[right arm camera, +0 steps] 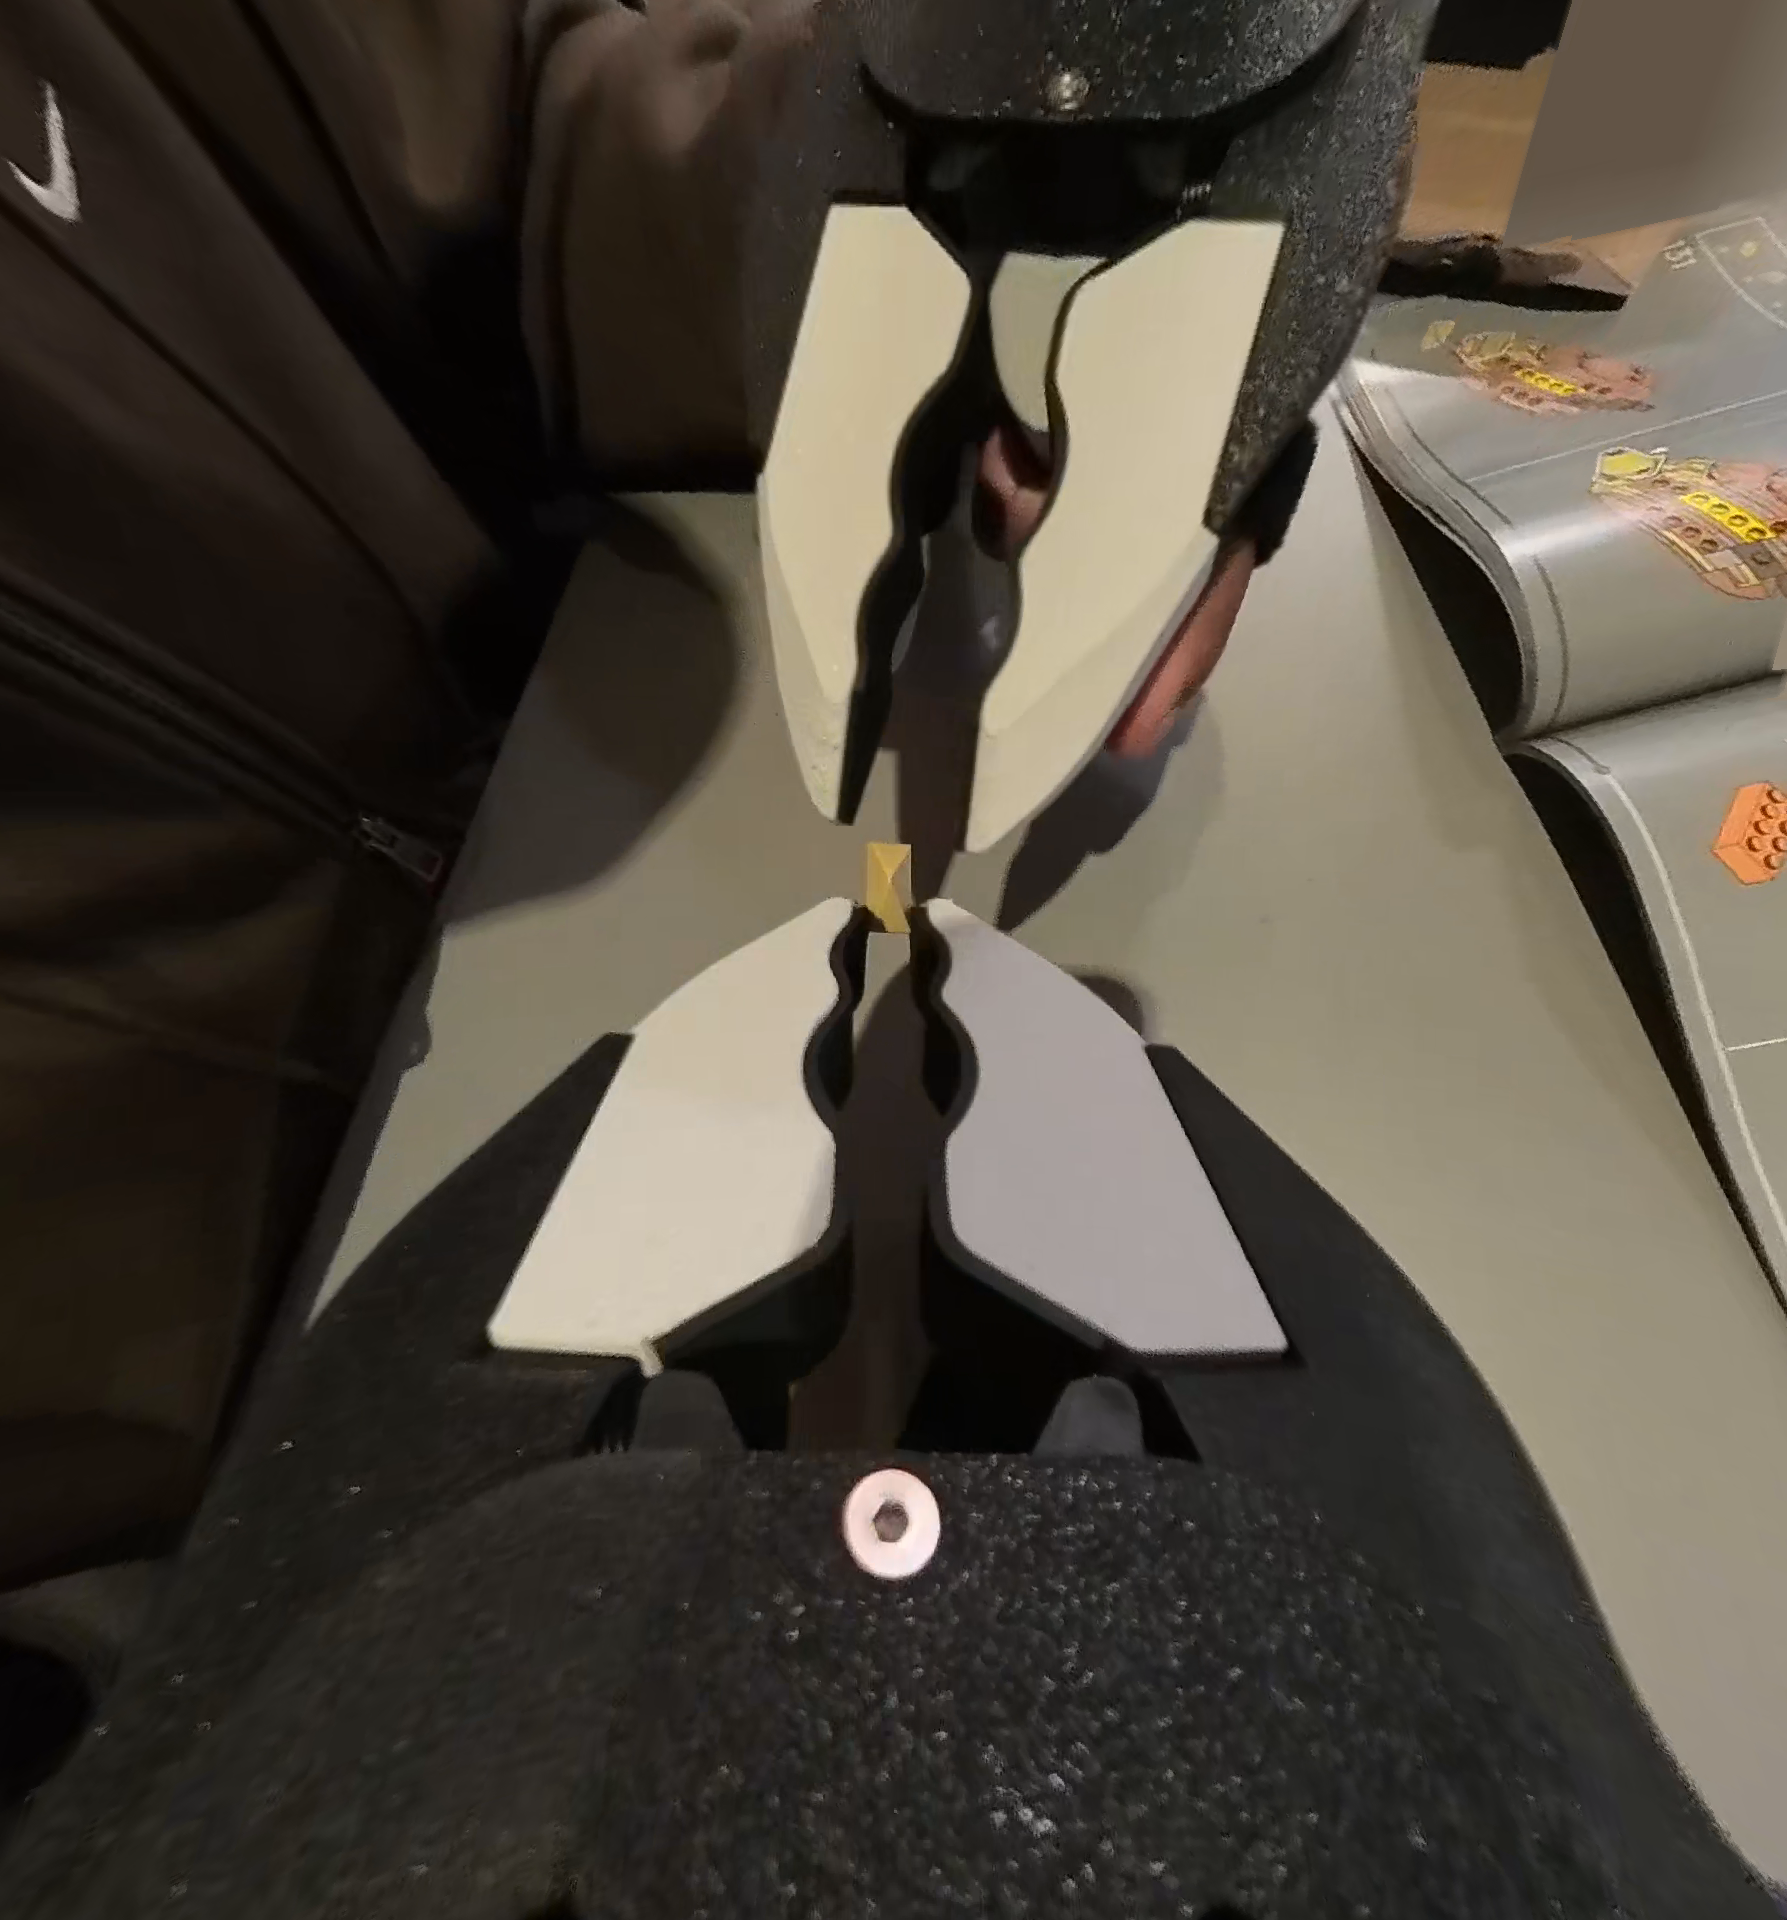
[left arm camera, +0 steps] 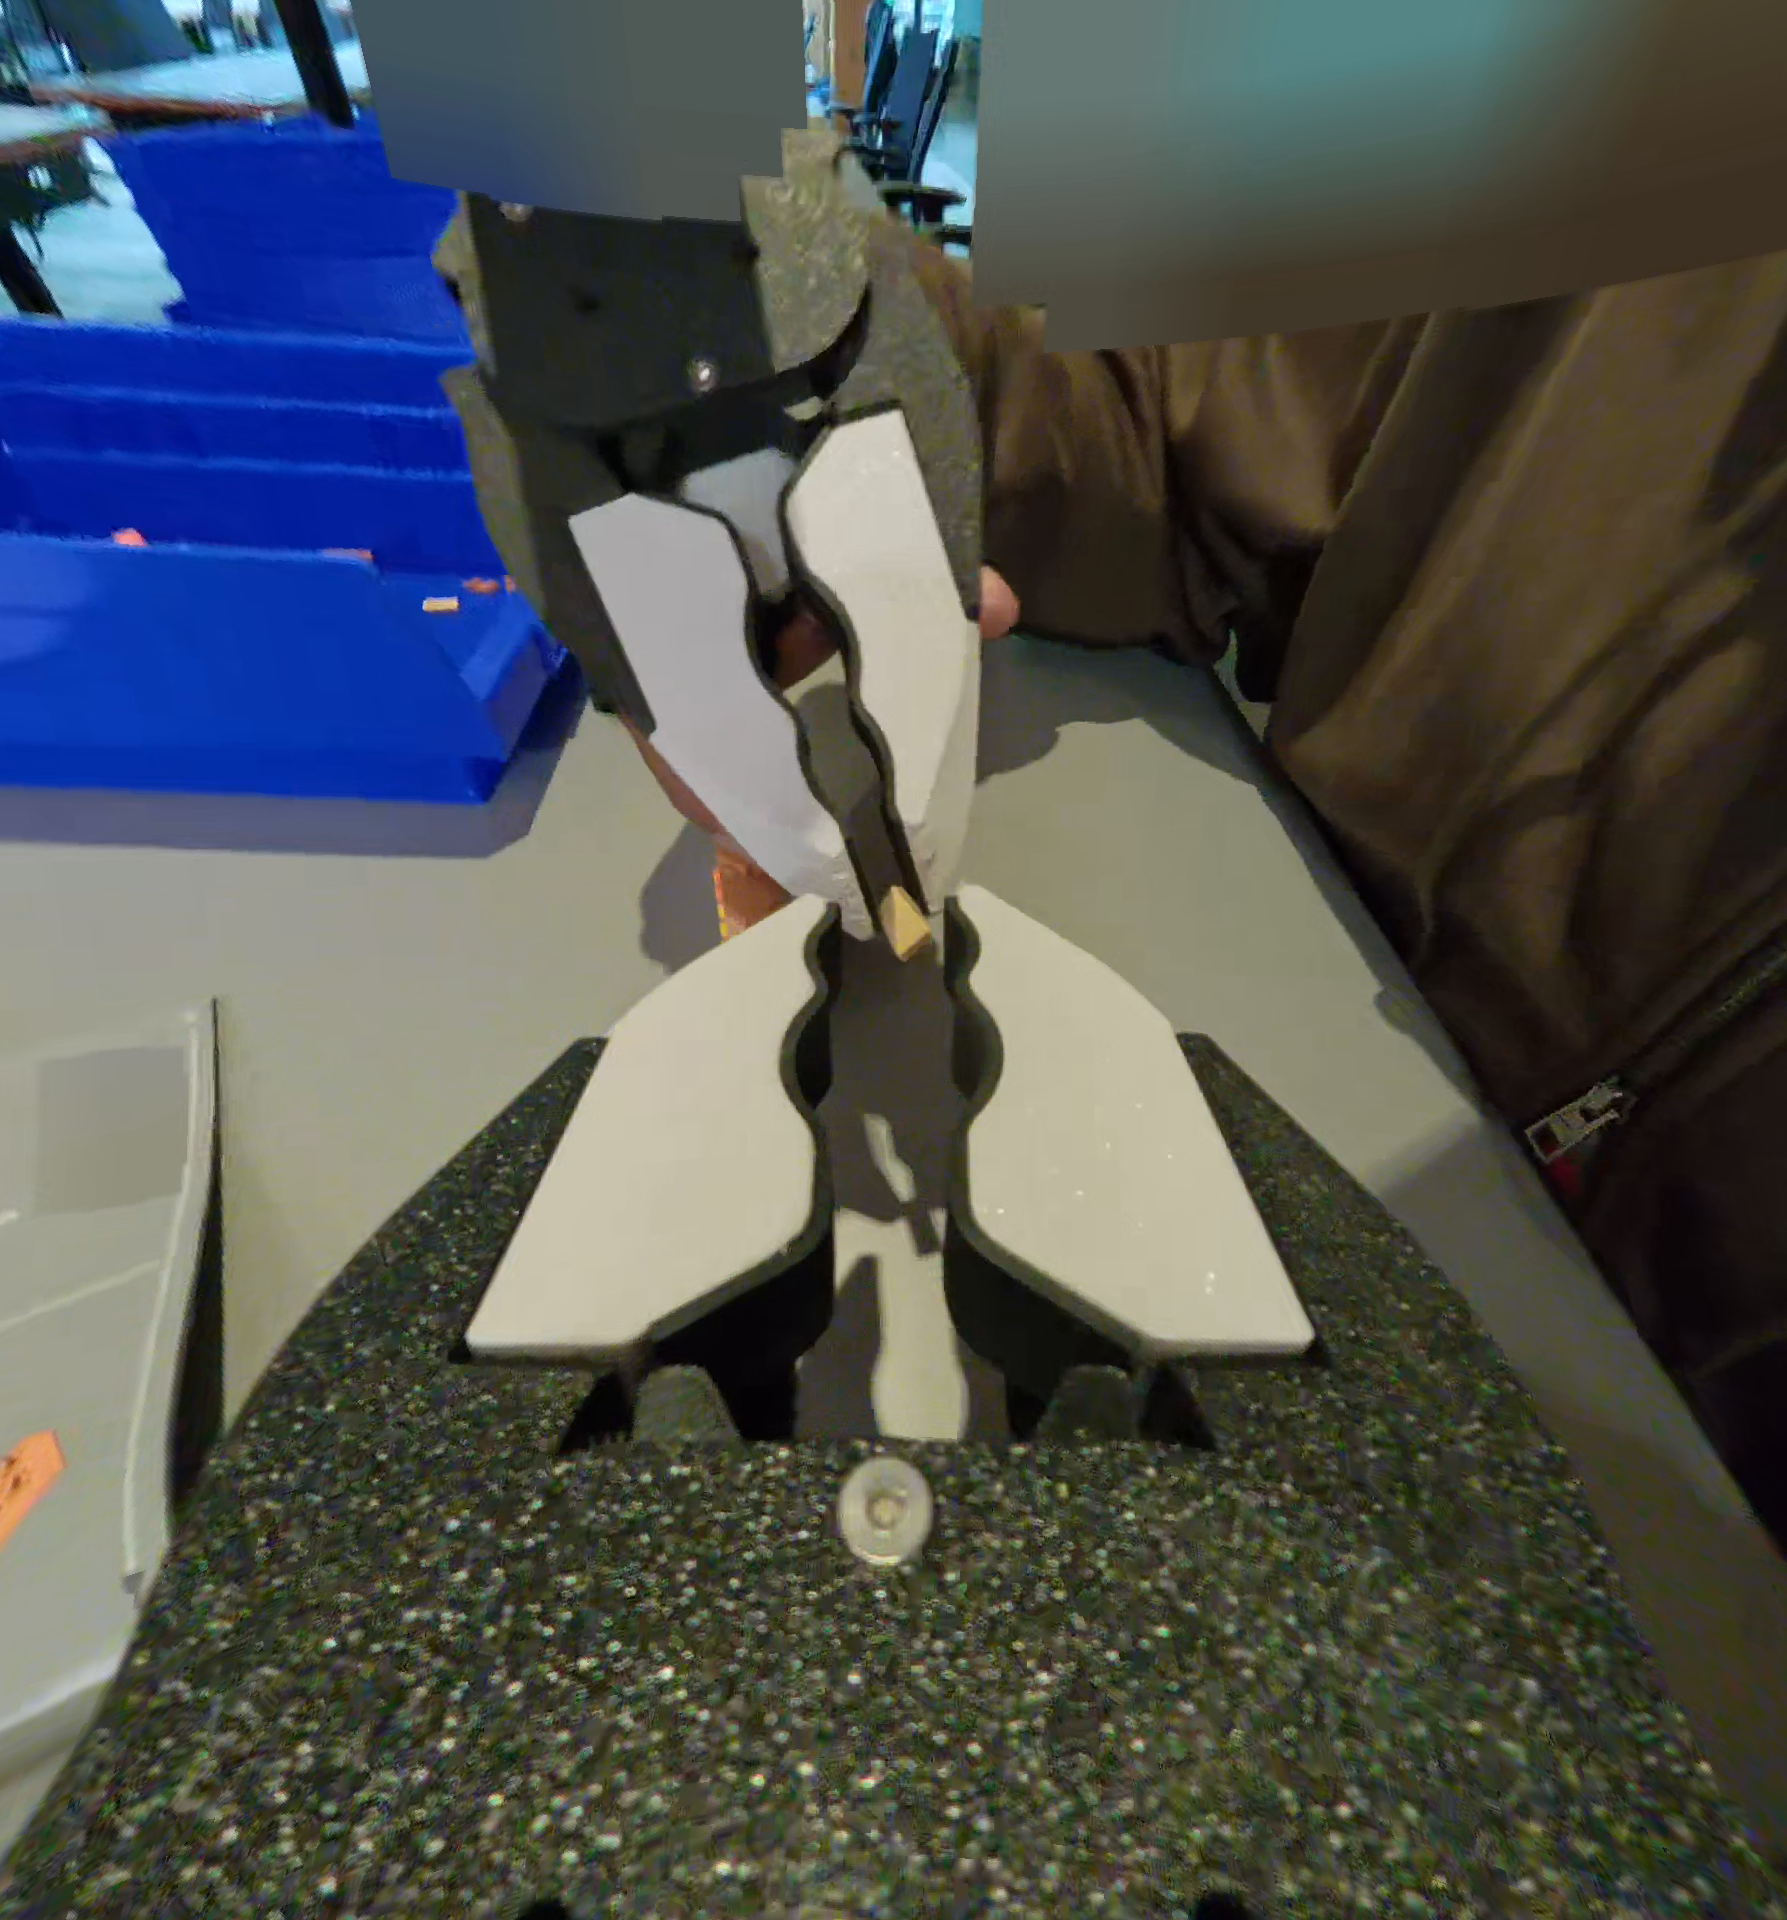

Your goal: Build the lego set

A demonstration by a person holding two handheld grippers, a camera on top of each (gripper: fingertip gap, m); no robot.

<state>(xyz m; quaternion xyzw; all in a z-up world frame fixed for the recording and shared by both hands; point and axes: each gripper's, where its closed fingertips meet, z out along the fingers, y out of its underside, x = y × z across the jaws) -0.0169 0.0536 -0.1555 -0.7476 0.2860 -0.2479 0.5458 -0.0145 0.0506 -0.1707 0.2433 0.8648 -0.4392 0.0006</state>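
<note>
The small tan piece [right arm camera: 886, 896] sits pinched at the very tips of the right tongs [right arm camera: 889, 914], which are closed on its lower end so that its pointed end juts forward, straight toward the left tongs [left arm camera: 887, 914]. Those stand tip to tip with the right pair, parted a little and holding nothing, the piece just at their mouth, so the left is placed to receive it along that shared line. Both hang above the grey surface [right arm camera: 1232, 1039]; an open instruction booklet [right arm camera: 1647, 582] lies to one side, blue bins [left arm camera: 245, 644] farther off.
</note>
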